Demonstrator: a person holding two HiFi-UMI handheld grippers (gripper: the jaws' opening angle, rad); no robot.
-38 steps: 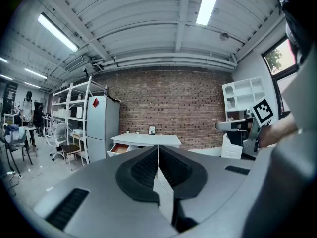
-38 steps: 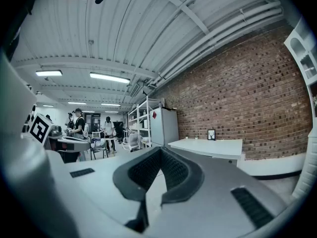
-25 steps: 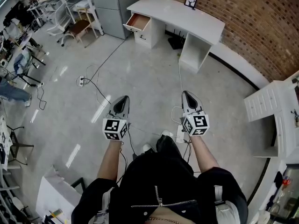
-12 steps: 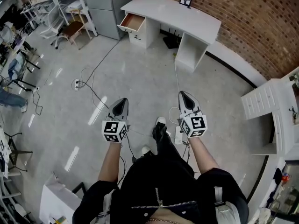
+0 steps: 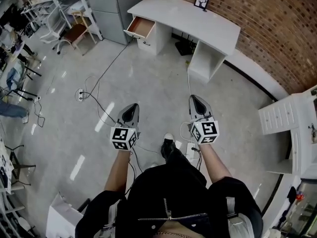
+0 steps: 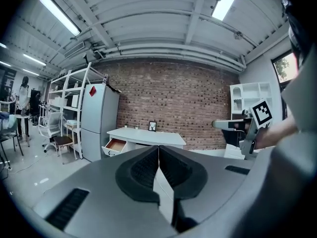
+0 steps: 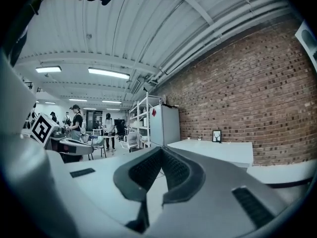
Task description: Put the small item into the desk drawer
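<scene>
While the left gripper (image 5: 132, 106) and right gripper (image 5: 193, 98) hang over the floor (image 5: 148, 78), jaws pressed together on nothing, the open drawer (image 5: 141, 28) of the white bench (image 5: 208, 24) stands well apart ahead. Where the small item lies cannot be told.

Head view looks down; gripper views face forward (desk (image 5: 198, 21) shared)

Left tongs (image 5: 132, 106) and right tongs (image 5: 194, 98) hover far from the open drawer (image 5: 141, 28).
</scene>
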